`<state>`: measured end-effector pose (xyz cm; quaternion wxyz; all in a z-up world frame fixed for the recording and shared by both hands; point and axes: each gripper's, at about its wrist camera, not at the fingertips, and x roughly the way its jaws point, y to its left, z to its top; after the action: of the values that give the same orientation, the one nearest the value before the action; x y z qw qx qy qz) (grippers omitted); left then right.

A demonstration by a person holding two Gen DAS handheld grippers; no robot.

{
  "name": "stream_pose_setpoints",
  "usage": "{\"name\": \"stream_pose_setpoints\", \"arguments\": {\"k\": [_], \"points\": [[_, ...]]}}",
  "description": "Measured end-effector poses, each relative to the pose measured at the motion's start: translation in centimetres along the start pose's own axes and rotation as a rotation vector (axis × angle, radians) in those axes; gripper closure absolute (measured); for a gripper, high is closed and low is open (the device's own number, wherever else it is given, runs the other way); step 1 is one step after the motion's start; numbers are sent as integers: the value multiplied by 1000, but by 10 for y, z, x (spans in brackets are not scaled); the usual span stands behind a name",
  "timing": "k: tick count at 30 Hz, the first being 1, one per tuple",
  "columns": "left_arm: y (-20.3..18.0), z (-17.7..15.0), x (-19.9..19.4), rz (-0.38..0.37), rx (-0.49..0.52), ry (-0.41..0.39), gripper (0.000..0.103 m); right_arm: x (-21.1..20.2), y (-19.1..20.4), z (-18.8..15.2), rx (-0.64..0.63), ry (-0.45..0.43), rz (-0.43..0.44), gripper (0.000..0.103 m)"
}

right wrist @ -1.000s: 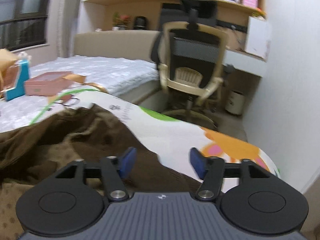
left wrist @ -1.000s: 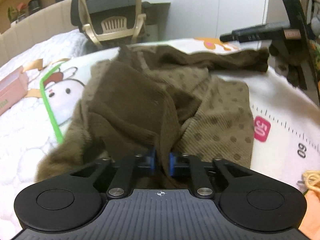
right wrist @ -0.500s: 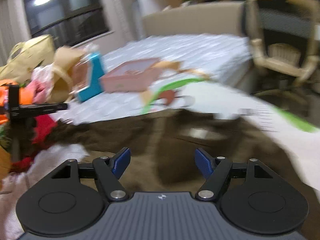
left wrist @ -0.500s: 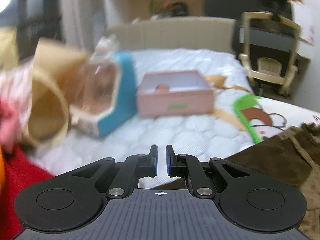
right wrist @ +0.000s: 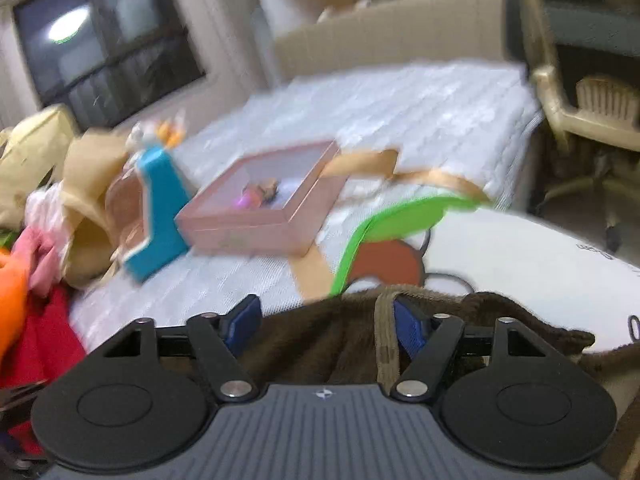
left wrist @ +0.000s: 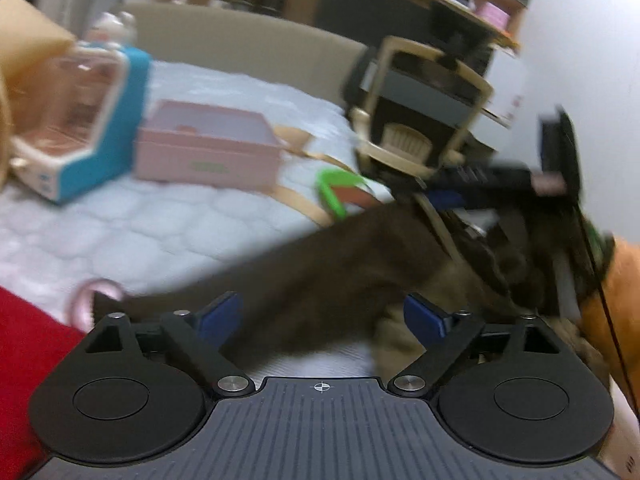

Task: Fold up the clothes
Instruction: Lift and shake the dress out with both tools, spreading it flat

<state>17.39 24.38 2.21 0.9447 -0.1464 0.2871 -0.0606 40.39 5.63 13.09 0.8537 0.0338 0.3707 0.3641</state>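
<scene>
Both the left gripper (left wrist: 322, 316) and the right gripper (right wrist: 326, 324) are wide open and grip nothing; the dark brown knitted garment (left wrist: 340, 260) lies between their fingers on the white quilted bed (left wrist: 120, 232). Farther left stand a pink rectangular box (right wrist: 260, 208) and a blue toy case (right wrist: 160, 200); a beige office chair (left wrist: 416, 120) is far right.

brown garment (left wrist: 320, 272) motion-blurred, office chair (right wrist: 580, 60) cut by frame edge
</scene>
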Motion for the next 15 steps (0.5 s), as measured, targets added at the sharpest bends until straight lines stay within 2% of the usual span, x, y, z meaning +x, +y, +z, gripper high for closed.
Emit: {"name": "stream_pose_setpoints", "arguments": {"k": [1,2,5,8,10,14,15], "points": [[-4,-2,3,-16,6,9,10,-6,-4,2,0,54,48,27],[-8,-4,4,-34,11,17,9,-23,-9,2,-11,59,60,27],[-20,-11,7,-98,22,43,8,-89,-31,-3,-49,-43,0,18],[-32,-16,16,-169,40,79,6,-137,-79,-16,122,-55,-27,16],[-40,-20,25,-194,52,104,6,-143,-114,-28,260,-19,-42,16],[-54,-23,41,-190,48,145,6,-115,-154,-59,449,46,-101,16],[-57,-22,42,-192,51,150,6,-108,-158,-60,466,21,-94,17]]}}
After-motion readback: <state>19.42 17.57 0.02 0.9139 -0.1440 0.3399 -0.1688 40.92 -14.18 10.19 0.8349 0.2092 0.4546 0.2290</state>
